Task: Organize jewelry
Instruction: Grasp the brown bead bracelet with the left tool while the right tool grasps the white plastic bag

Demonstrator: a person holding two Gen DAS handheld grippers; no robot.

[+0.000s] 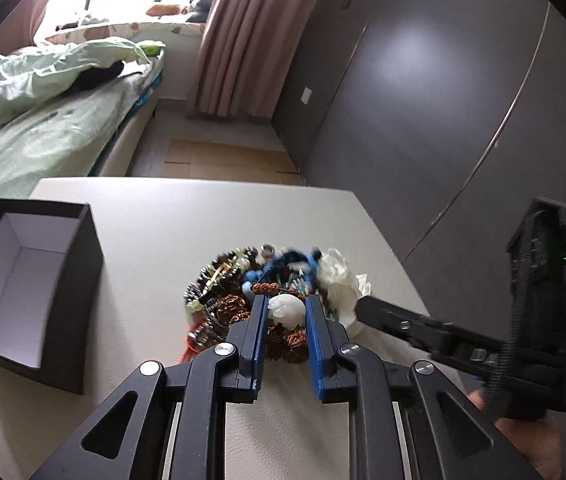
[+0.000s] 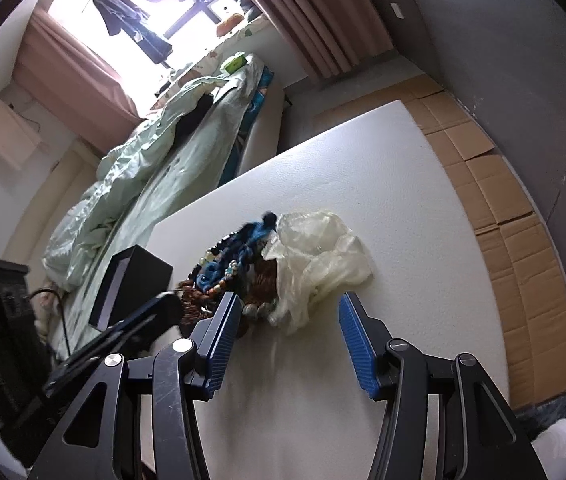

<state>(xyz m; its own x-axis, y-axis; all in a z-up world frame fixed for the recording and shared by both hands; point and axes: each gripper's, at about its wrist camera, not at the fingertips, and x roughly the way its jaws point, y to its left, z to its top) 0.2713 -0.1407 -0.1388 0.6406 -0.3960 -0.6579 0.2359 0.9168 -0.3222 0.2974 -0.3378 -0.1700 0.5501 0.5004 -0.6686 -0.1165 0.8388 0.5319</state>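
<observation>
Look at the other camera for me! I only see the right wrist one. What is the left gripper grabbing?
Observer: The left gripper is shut on a white carved bead at the near edge of the jewelry pile.
Operator: Is the black box open on top?
Observer: Yes. The black box has no lid on it, and nothing shows in its pale inside.
Operator: Is there anything shiny in the pile?
Observer: A small silvery piece, maybe a ring, sits at the far side of the pile.
</observation>
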